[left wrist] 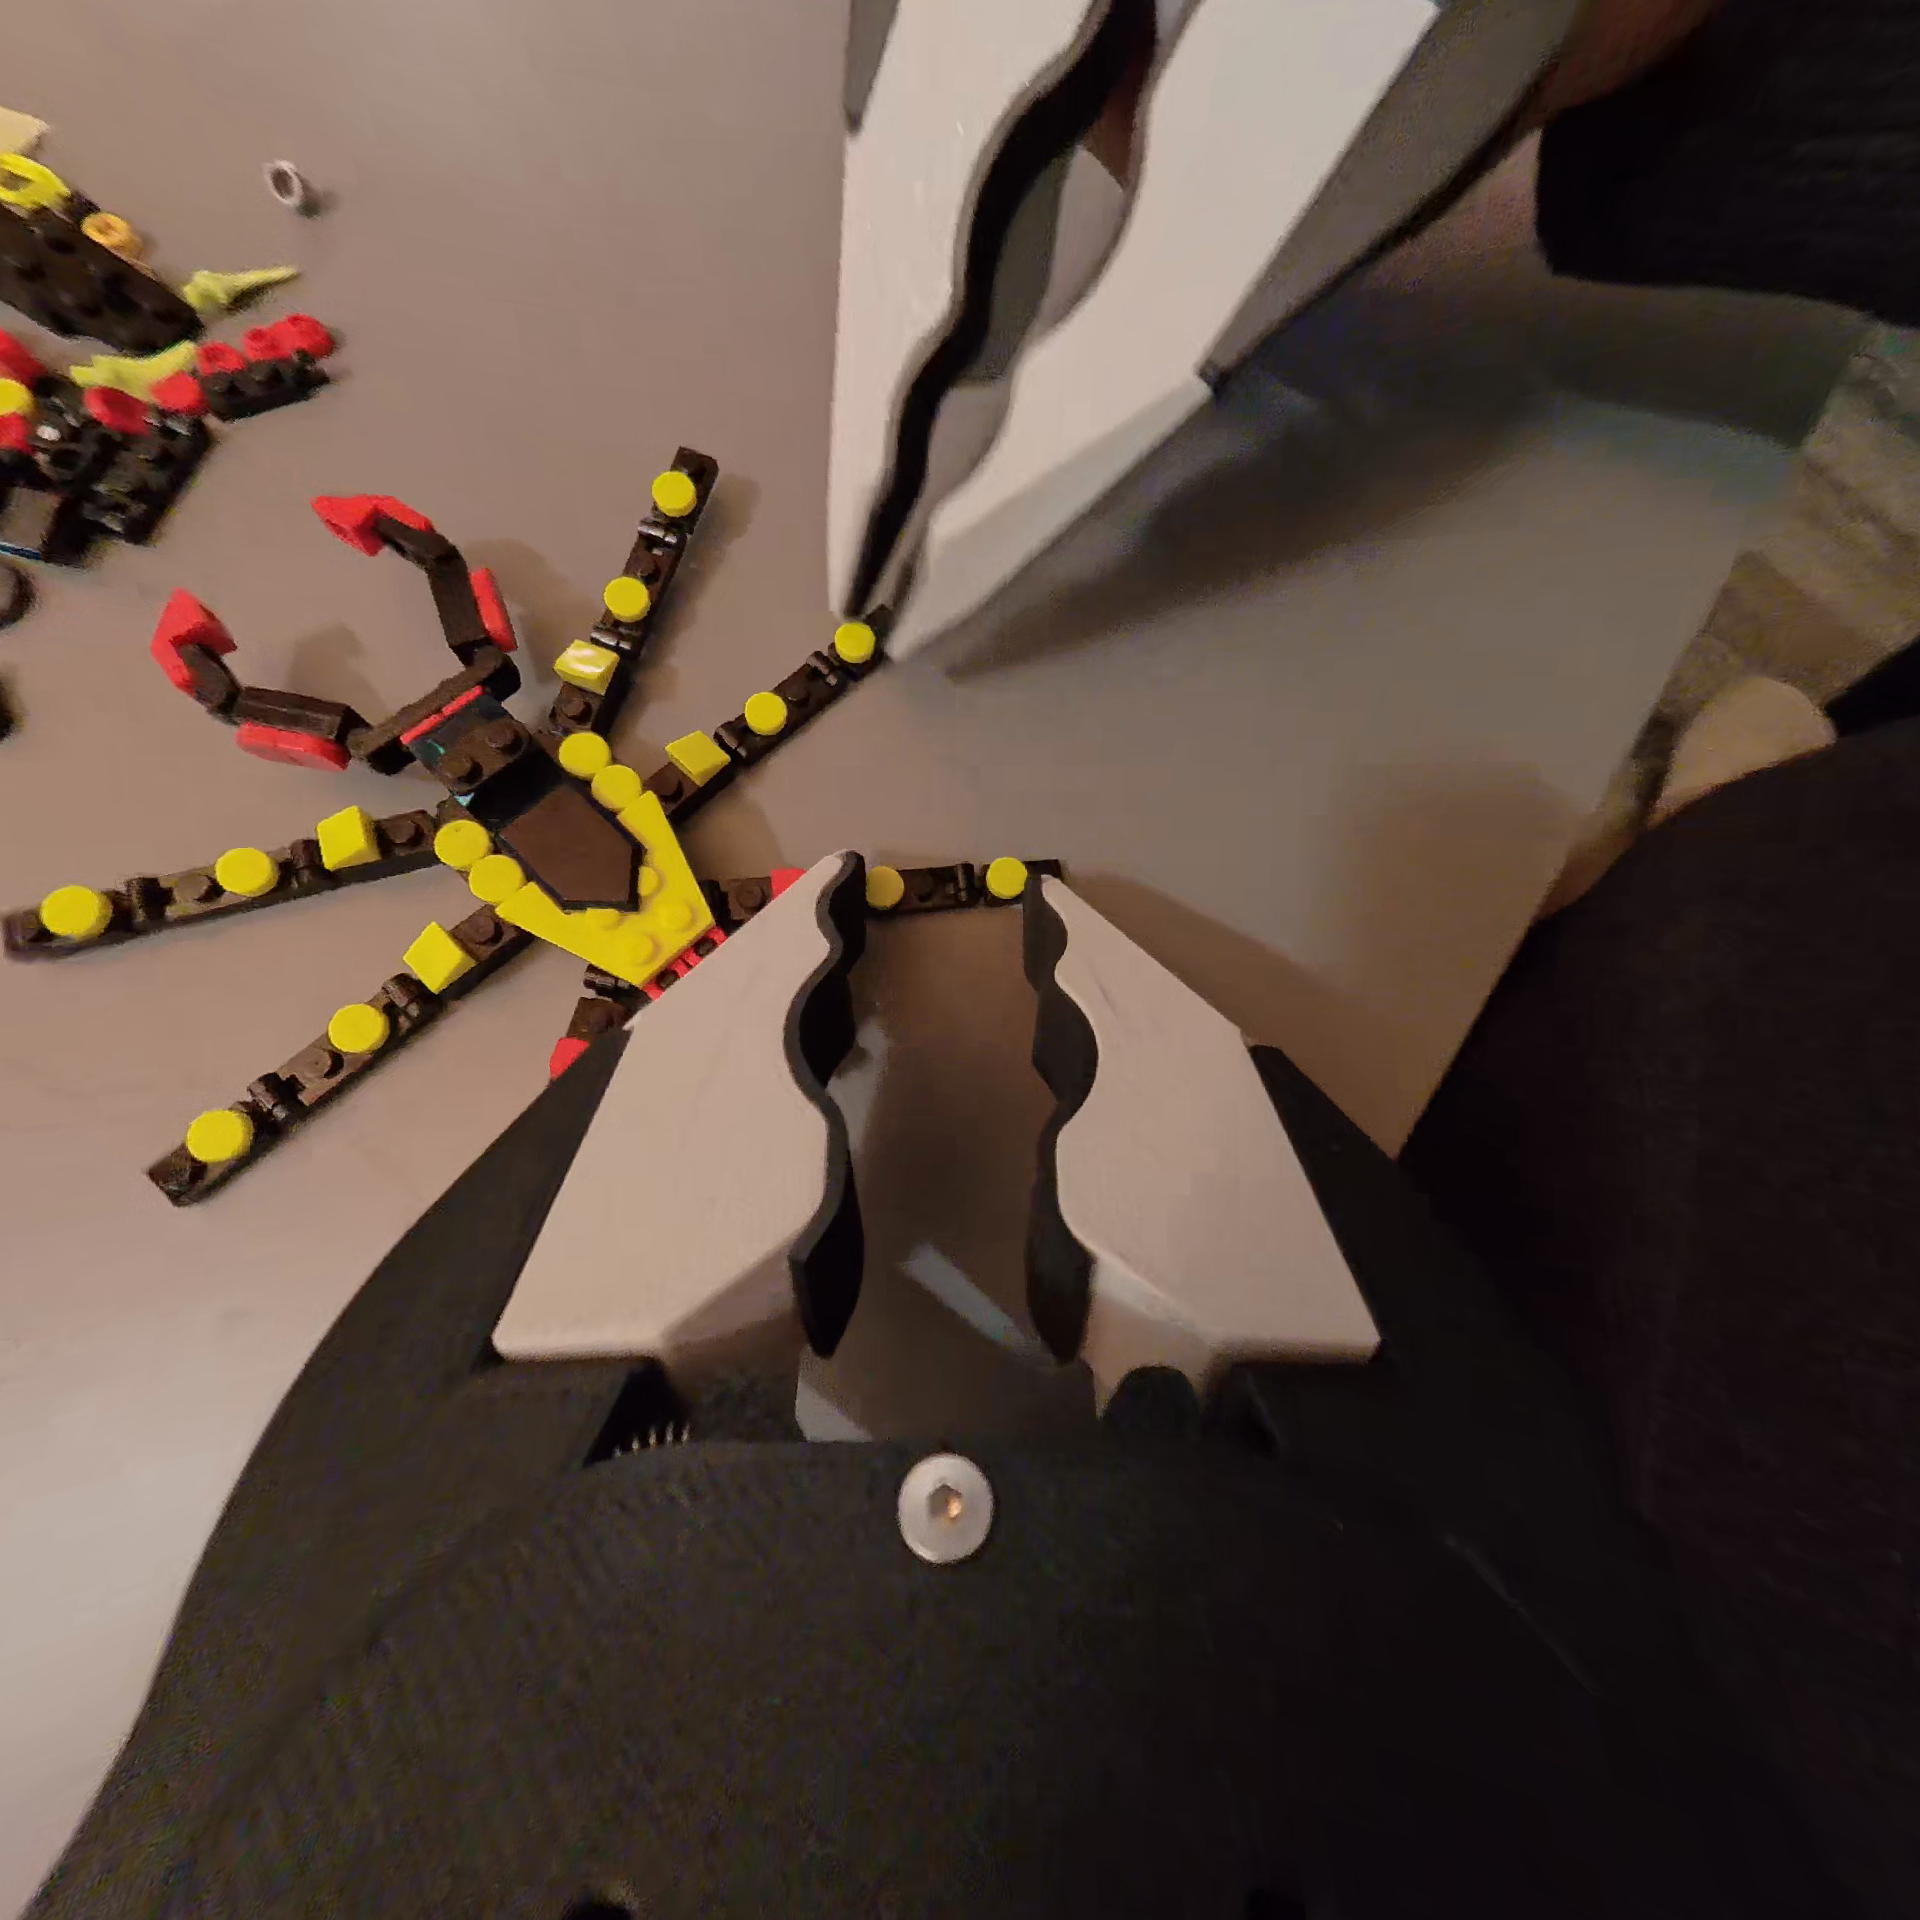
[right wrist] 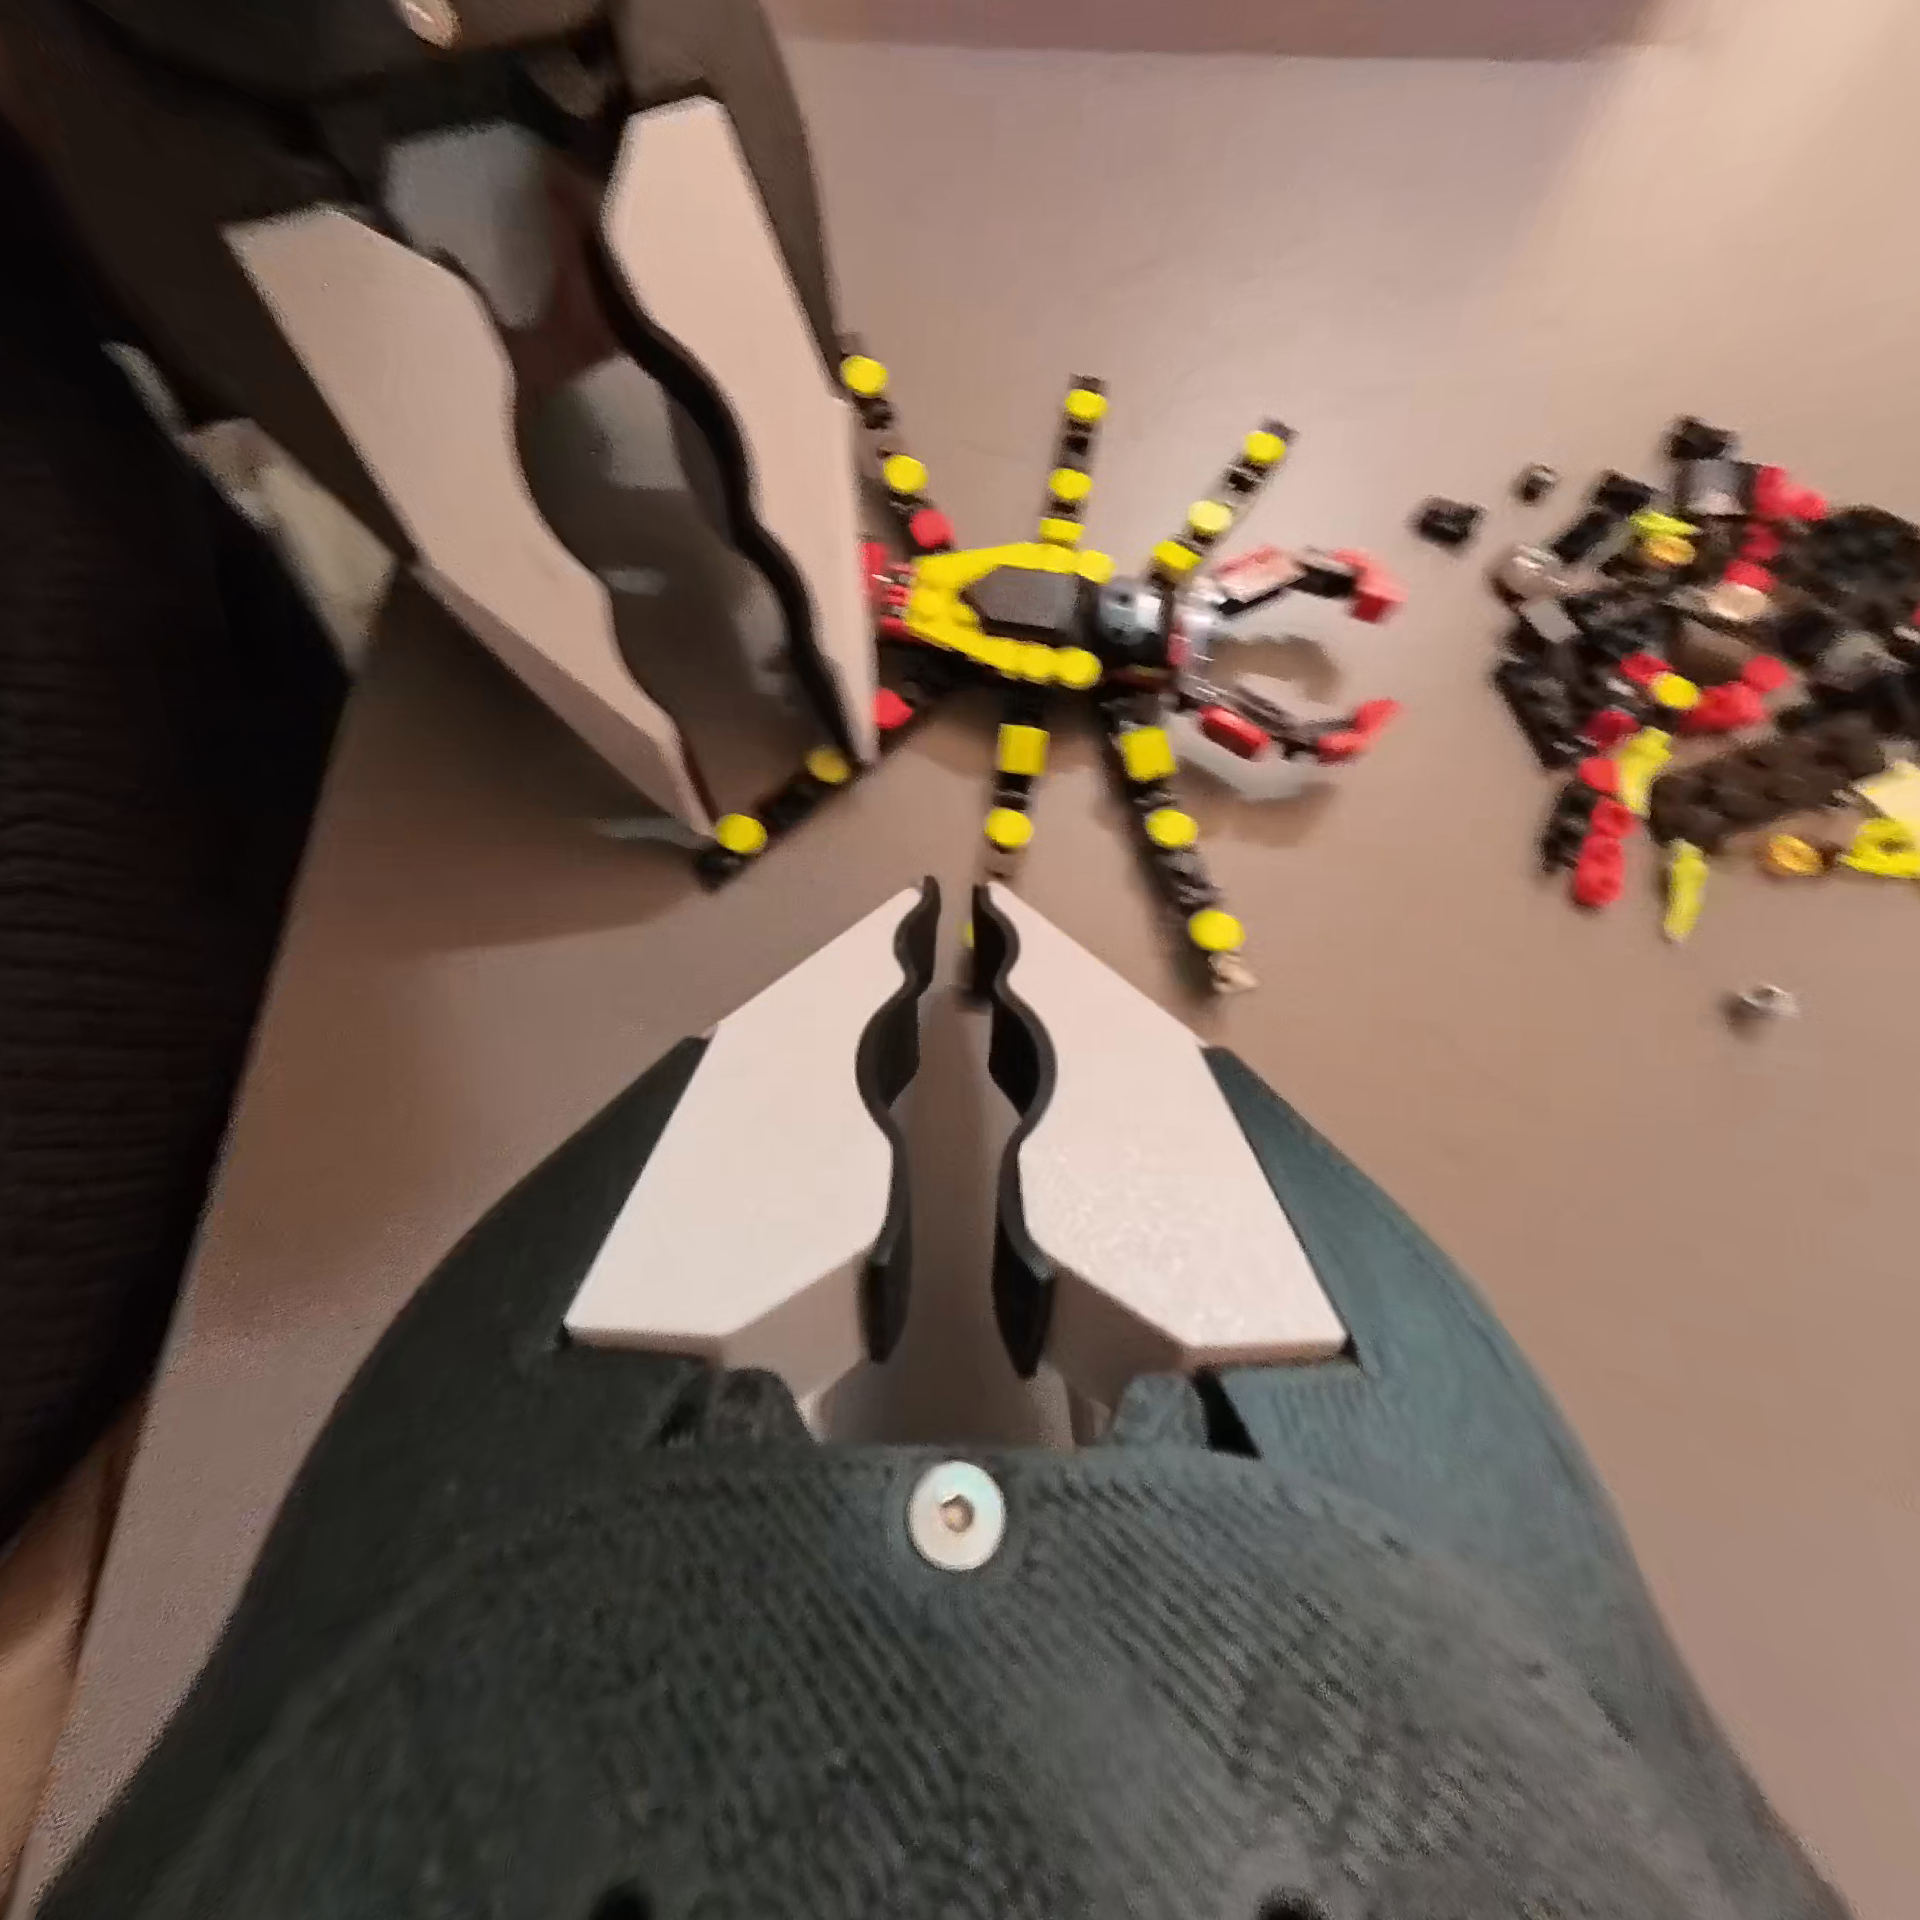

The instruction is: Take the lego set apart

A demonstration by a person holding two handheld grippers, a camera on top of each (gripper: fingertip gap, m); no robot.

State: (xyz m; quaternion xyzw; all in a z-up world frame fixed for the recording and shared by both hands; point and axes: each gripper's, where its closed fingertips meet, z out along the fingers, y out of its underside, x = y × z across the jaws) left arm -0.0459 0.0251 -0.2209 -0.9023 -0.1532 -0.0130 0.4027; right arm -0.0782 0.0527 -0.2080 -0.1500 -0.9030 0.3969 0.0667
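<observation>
The lego set is a spider-like model (left wrist: pixel 613 883) with a yellow and black body, black legs dotted with yellow studs, and red and black pincers. It lies flat on the table and also shows in the right wrist view (right wrist: pixel 997 613). My left gripper (left wrist: pixel 943 878) is open, its fingertips on either side of a rear leg (left wrist: pixel 945 885). My right gripper (right wrist: pixel 956 896) is closed to a narrow gap on the end of another leg (right wrist: pixel 1006 826). From the left wrist view its tips (left wrist: pixel 868 613) meet that leg's last yellow stud (left wrist: pixel 854 639).
A pile of loose black, red and yellow pieces (left wrist: pixel 104 364) lies beyond the pincers, also seen in the right wrist view (right wrist: pixel 1714 675). A small grey ring (right wrist: pixel 1761 1003) lies apart from it. A person's dark clothing (left wrist: pixel 1714 1143) borders the table edge. Tip to tip, the grippers are about 5 cm apart.
</observation>
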